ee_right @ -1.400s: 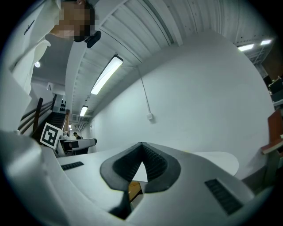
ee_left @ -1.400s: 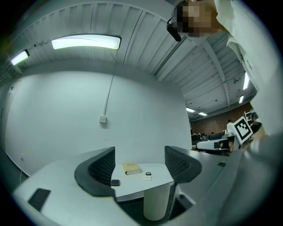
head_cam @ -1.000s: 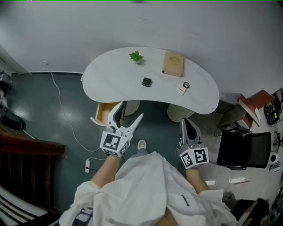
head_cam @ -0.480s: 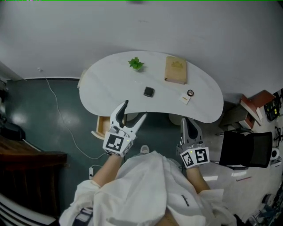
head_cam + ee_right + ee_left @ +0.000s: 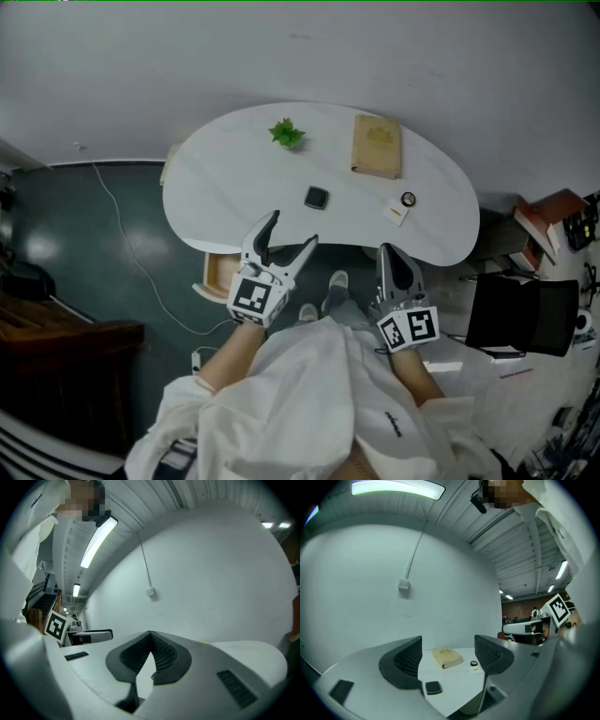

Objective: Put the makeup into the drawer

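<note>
White table (image 5: pixel 225 173), kidney-shaped, against the wall. On it:
- The black compact (image 5: pixel 317 197) lies flat near the table's middle, toward the near edge.
- A green plant sprig (image 5: pixel 287 133) is at the table's far side.
- A tan book (image 5: pixel 378 145) is at the far right.
- A small round item (image 5: pixel 408 199) is near the right near edge, with a pale slip (image 5: pixel 397 214) just beside it.

The wooden drawer (image 5: pixel 218 274) is pulled out under the table's left near edge. Nothing lies between the compact and the table's near edge.

The left gripper (image 5: pixel 292 230) has its jaws spread wide with nothing between them. Its tips overlap the table's near edge, just short of the compact. In its own view the compact sits low between the jaws, with the book and round item beyond.

The right gripper (image 5: pixel 387 253) is pressed closed and empty, below the table's near edge at right.

A cable (image 5: pixel 131 244) runs on the floor left of the table. A black chair (image 5: pixel 520 314) stands right of it. Shoes (image 5: pixel 336 281) show under the near edge.

Since half a second ago, the left gripper has moved up from below the table edge toward the compact. The right gripper has barely shifted. A second shoe has come into sight. The compact has not moved and the drawer is still open.
</note>
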{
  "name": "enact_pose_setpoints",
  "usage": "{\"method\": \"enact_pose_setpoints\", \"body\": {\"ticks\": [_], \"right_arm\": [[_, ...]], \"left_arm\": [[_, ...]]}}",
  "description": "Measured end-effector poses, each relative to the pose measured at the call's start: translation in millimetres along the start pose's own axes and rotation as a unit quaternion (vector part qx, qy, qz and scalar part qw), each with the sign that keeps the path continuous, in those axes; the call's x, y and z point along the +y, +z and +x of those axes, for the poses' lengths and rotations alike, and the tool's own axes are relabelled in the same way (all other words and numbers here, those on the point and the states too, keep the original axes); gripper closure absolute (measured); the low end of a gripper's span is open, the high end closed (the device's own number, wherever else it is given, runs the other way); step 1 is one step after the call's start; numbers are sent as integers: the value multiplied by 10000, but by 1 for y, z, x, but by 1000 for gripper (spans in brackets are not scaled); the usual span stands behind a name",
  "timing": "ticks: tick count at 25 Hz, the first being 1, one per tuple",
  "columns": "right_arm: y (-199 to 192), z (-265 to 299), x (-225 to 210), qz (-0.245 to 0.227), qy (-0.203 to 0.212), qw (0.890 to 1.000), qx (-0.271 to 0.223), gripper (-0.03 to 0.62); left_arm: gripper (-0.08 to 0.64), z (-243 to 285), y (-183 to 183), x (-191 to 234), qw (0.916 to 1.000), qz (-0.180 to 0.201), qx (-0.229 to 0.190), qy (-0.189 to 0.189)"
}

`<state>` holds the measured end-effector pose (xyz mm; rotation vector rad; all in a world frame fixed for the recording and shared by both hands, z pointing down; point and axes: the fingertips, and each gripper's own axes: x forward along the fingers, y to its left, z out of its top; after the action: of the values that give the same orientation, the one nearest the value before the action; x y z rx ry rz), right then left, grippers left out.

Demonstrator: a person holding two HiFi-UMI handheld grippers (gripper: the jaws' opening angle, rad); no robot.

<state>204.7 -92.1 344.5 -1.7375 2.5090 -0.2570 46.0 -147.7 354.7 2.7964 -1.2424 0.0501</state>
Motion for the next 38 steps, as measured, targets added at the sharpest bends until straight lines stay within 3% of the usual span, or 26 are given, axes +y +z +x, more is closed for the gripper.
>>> {"method": "enact_pose_setpoints", "body": {"ticks": [13, 24, 29, 38], "right_arm": [[-23, 92, -58, 172, 516, 9974, 467, 575], [-67, 157, -87, 377, 1156, 9868, 1068, 575], [-92, 173, -95, 513, 1140, 9825, 1379, 575], [-136, 199, -98, 647, 848, 9776, 1816, 575]], "left_arm": [[219, 98, -34, 32, 9980, -79, 594, 224], [219, 166, -80, 44, 9917, -212, 1175, 480], [219, 178, -104, 56, 9868, -270, 1462, 643], [219, 194, -164, 66, 9742, -430, 2140, 574]]}}
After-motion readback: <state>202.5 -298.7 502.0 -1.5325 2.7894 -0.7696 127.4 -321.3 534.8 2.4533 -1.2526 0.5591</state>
